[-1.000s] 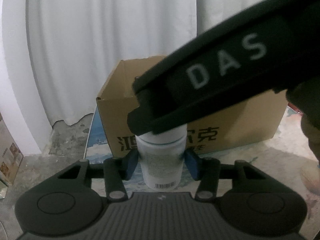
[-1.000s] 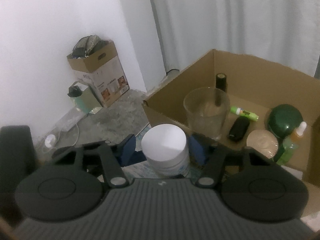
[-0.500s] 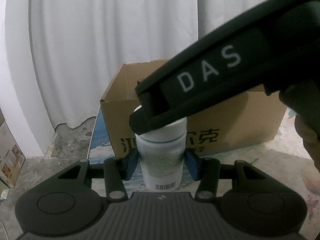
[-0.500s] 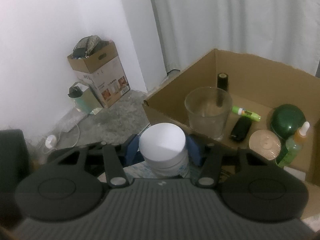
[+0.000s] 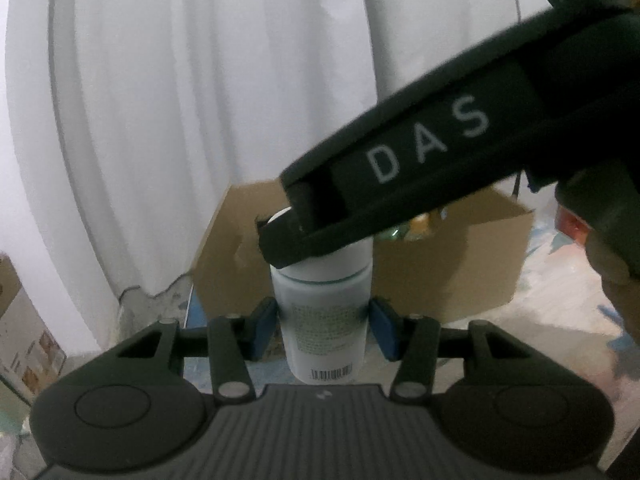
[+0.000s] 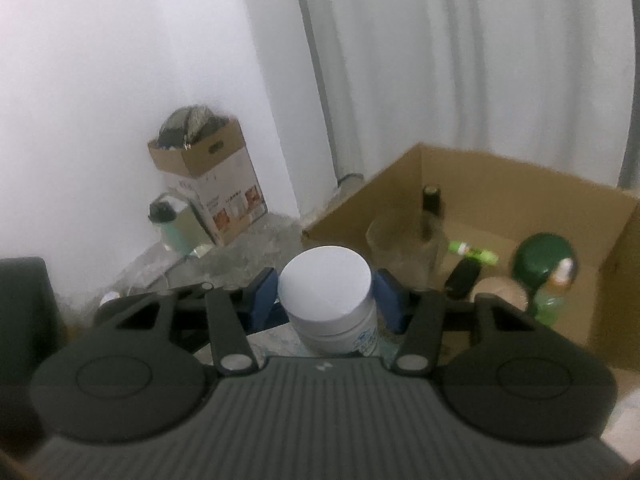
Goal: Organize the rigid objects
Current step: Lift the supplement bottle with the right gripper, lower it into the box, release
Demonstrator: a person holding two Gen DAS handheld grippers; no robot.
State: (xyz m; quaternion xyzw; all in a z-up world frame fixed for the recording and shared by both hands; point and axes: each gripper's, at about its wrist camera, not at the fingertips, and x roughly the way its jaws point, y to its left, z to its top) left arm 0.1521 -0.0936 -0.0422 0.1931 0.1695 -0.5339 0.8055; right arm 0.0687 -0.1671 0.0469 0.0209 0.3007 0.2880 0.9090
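Observation:
A white bottle [image 5: 324,320] with a white cap [image 6: 325,284] is held upright by both grippers. My left gripper [image 5: 324,330] is shut on its body, blue pads on both sides. My right gripper [image 6: 325,300] is shut on its cap; it shows in the left wrist view [image 5: 320,224] as a black finger marked DAS coming from the upper right. Beyond stands an open cardboard box [image 6: 500,184], which also shows in the left wrist view [image 5: 452,276]. It holds a clear glass [image 6: 404,248], a dark bottle [image 6: 431,200], a green tube [image 6: 474,251], a green lid [image 6: 540,256] and other items.
A small printed carton [image 6: 212,184] with dark things on top and a pale green flask [image 6: 172,228] stand by the white wall at left. White curtains hang behind the box. The floor is rough grey concrete [image 6: 256,240].
Both grippers and the bottle have risen and tilted; the box sits lower and farther in both views. The grips are unchanged.

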